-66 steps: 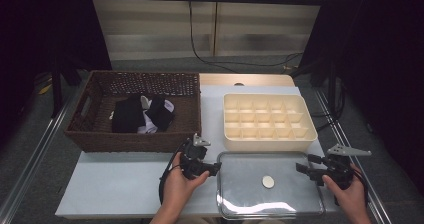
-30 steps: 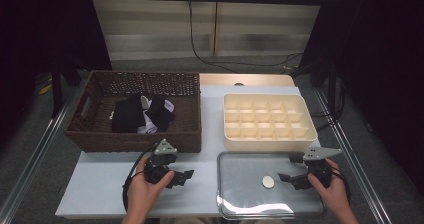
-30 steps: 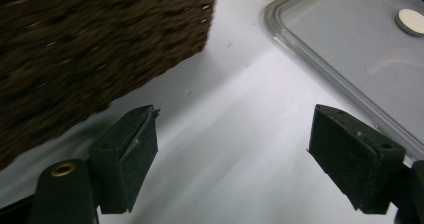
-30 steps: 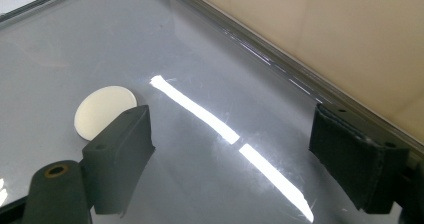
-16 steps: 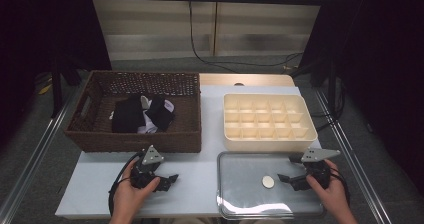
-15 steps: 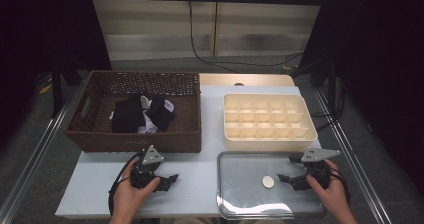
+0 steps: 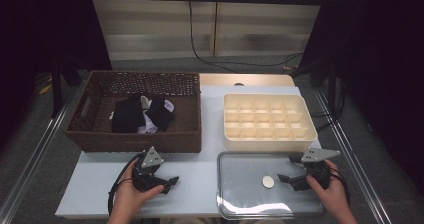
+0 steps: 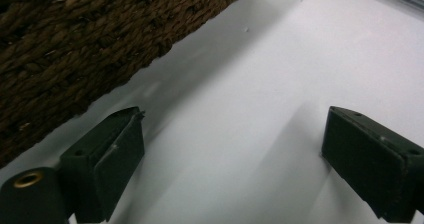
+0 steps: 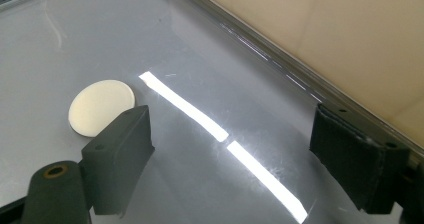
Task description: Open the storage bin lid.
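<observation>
Both hands have drawn back toward the person from the cream disc (image 7: 268, 182) on the grey tray (image 7: 240, 204), so the approach step begins: right tongs (image 7: 292, 178), wide and empty, must close in on the disc, while left tongs (image 7: 167, 182) rest wide on the table (image 7: 200, 184).

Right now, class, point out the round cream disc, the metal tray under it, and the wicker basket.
round cream disc (image 7: 268, 182), high view, centre of its top face.
metal tray (image 7: 235, 204), high view, bare floor near its left rim.
wicker basket (image 7: 135, 139), high view, woven front wall.
</observation>
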{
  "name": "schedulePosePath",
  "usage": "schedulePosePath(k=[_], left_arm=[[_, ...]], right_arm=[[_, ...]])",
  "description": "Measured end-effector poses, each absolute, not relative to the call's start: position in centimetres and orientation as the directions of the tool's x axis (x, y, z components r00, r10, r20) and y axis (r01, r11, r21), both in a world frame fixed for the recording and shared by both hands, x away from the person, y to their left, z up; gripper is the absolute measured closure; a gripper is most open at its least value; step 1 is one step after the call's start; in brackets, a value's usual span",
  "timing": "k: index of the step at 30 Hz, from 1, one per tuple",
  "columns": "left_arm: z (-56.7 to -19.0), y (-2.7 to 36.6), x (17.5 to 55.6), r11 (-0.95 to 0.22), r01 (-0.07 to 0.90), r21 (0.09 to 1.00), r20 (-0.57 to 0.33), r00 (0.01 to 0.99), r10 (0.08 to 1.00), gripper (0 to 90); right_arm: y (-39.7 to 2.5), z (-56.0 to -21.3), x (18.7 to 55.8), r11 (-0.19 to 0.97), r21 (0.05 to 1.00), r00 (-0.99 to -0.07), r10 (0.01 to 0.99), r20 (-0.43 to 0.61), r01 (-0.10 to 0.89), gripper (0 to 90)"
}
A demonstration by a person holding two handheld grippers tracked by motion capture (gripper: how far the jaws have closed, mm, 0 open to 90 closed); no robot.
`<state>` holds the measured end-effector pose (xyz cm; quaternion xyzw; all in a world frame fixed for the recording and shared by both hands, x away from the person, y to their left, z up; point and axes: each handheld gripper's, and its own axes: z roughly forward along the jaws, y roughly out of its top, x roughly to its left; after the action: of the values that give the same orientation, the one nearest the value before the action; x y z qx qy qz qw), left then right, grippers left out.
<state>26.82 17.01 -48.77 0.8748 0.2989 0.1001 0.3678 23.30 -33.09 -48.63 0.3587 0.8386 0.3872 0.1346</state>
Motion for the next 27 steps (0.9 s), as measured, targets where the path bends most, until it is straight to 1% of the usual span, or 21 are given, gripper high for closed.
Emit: schedulePosePath(k=[1,4,5,6,7,13,19,25,26,27], left_arm=[[-48.7,17.0,26.9,-0.564,0.439,0.699,-0.035,0.809,0.587,3.6],[-48.4,16.9,27.0,-0.585,0.44,0.681,-0.029,0.815,0.579,5.7],[-48.4,16.9,27.0,-0.585,0.44,0.681,-0.029,0.815,0.579,9.3],[-48.3,17.0,27.0,-0.582,0.446,0.68,-0.03,0.81,0.586,9.3],[-48.0,17.3,27.1,-0.556,0.467,0.688,-0.072,0.806,0.588,17.1],[-46.9,17.9,26.8,-0.546,0.474,0.691,-0.092,0.806,0.585,17.0],[-45.0,18.9,26.6,-0.556,0.495,0.668,-0.107,0.803,0.586,17.6],[-43.8,19.5,26.9,-0.56,0.5,0.66,-0.104,0.8,0.591,18.1],[-43.5,19.7,27.0,-0.568,0.496,0.658,-0.093,0.801,0.592,18.1],[-43.0,19.8,27.2,-0.563,0.496,0.661,-0.101,0.803,0.588,18.1]], right_arm=[[-33.1,-48.6,23.3,0.443,0.746,-0.707,0.706,0.051,0.497,16.6],[-33.1,-48.6,23.3,0.444,0.746,-0.706,0.706,0.051,0.497,16.6],[-33.1,-48.6,23.3,0.444,0.746,-0.706,0.706,0.051,0.497,16.6],[-33.1,-48.6,23.3,0.444,0.746,-0.706,0.706,0.051,0.497,16.7],[-33.1,-48.6,23.3,0.443,0.746,-0.706,0.706,0.051,0.497,16.6],[-33.1,-48.6,23.3,0.438,0.747,-0.706,0.706,0.058,0.5,16.7],[-33.1,-48.6,23.3,0.444,0.746,-0.706,0.706,0.051,0.497,16.6],[-33.0,-48.6,23.2,0.448,0.743,-0.704,0.709,0.044,0.498,16.6],[-33.0,-48.6,23.2,0.453,0.743,-0.706,0.707,0.037,0.492,16.4],[-33.0,-48.6,23.2,0.452,0.743,-0.706,0.708,0.038,0.494,16.3]])
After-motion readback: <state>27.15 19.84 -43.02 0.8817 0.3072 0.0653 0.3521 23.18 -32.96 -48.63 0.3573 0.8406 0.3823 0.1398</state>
